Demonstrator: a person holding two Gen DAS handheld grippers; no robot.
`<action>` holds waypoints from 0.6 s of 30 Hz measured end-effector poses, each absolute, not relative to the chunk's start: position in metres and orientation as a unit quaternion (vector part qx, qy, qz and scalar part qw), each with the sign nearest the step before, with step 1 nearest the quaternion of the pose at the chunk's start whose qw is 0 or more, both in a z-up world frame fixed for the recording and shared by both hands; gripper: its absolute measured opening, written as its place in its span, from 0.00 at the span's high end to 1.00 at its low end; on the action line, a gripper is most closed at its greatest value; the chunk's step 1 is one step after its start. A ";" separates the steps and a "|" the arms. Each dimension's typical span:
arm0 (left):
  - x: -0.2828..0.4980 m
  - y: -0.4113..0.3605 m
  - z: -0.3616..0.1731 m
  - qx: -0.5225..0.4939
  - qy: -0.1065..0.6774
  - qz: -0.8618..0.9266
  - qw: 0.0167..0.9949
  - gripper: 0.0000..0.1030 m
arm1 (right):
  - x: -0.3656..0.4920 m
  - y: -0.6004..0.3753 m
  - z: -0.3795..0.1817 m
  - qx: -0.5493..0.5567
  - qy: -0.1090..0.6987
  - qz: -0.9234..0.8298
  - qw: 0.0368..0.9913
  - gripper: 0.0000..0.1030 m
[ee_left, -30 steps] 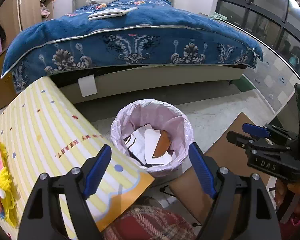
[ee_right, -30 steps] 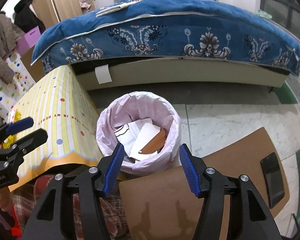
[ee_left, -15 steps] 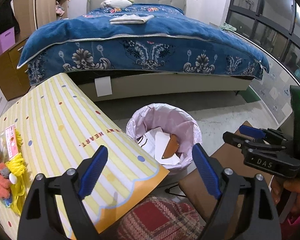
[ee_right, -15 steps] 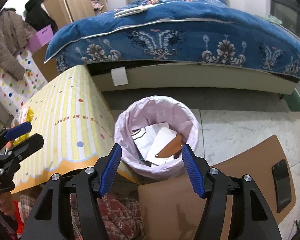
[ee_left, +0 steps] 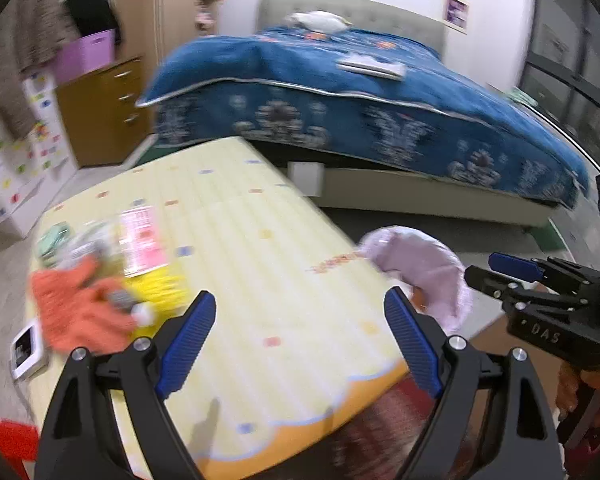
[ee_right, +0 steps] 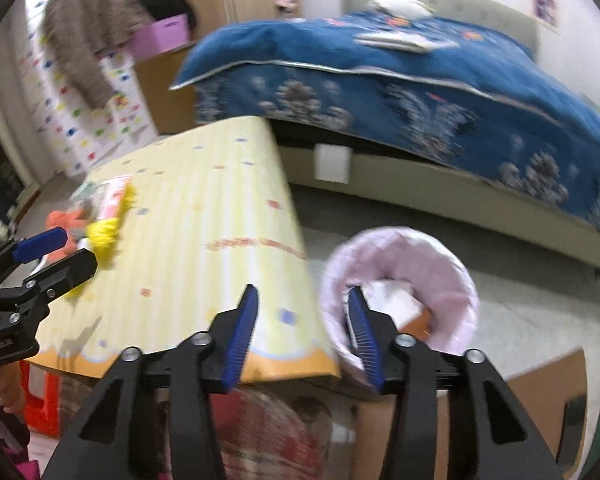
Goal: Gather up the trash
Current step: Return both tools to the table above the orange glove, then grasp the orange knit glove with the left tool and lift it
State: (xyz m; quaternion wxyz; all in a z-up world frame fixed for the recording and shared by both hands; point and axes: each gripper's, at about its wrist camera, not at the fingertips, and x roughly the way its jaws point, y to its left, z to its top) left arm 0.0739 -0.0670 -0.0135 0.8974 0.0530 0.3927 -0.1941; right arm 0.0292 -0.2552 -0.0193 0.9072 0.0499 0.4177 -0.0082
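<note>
Your left gripper [ee_left: 298, 346] hangs wide and empty; your right gripper [ee_right: 302, 330] is closing on nothing. The soft, light wrappers [ee_left: 142, 236] lie on the yellow table [ee_left: 260, 264] at ten o'clock; pinch a loose edge.

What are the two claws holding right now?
Nothing. The left claw is wide open over the yellow table. The right claw is closing with nothing between its fingers, near the bin.
</note>
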 end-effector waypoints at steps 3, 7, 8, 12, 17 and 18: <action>0.077 -0.031 -0.011 0.045 0.387 -0.154 0.908 0.19 | 0.046 -0.222 -0.013 0.025 0.413 0.025 0.910 0.61; 0.090 0.025 -0.008 0.034 0.382 -0.093 0.919 0.19 | 0.069 -0.179 -0.006 0.002 0.410 0.074 0.909 0.59; 0.093 0.037 -0.008 0.031 0.381 -0.080 0.921 0.19 | 0.074 -0.170 -0.004 -0.003 0.409 0.083 0.909 0.58; 0.108 0.087 -0.013 0.015 0.382 -0.034 0.924 0.19 | 0.096 -0.132 0.003 -0.023 0.404 0.116 0.907 0.42; 0.131 0.119 -0.033 -0.004 0.407 -0.035 0.913 0.32 | 0.120 -0.099 0.001 -0.022 0.409 0.151 0.900 0.42; 0.135 0.119 -0.038 -0.006 0.415 -0.043 0.909 0.34 | 0.123 -0.095 0.000 -0.024 0.410 0.153 0.899 0.42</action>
